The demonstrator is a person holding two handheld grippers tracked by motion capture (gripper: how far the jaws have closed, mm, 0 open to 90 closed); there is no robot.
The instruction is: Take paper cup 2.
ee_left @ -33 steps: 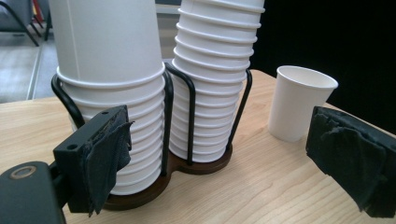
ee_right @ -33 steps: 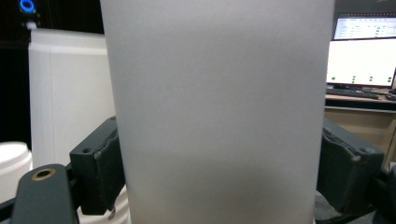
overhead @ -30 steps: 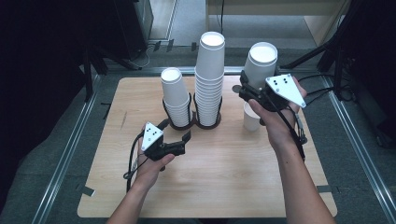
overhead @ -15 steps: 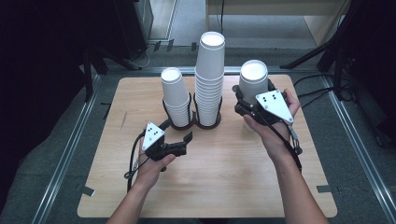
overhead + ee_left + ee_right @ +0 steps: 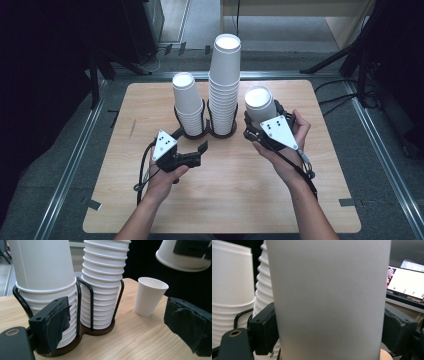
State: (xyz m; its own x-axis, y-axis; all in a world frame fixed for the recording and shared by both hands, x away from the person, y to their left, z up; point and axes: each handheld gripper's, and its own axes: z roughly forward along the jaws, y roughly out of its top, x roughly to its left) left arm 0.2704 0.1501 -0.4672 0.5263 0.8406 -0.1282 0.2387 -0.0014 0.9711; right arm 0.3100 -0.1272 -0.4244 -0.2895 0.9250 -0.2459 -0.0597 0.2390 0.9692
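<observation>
**Gripping an upturned cup above the bench**

Holding an inverted white paper cup [image 5: 260,102] between closed jaws, the right tongs [image 5: 261,126] sit just right of the wire cup holder [image 5: 207,131] — cup base up, off the bench [image 5: 225,200]. A second cup [image 5: 149,300] stands upright on the wood below it (seen from the left gripper view). Left tongs [image 5: 202,149] — jaws apart, gripping nothing — point at the shorter stack [image 5: 187,102]; the taller stack [image 5: 224,85] stands beside it.
</observation>
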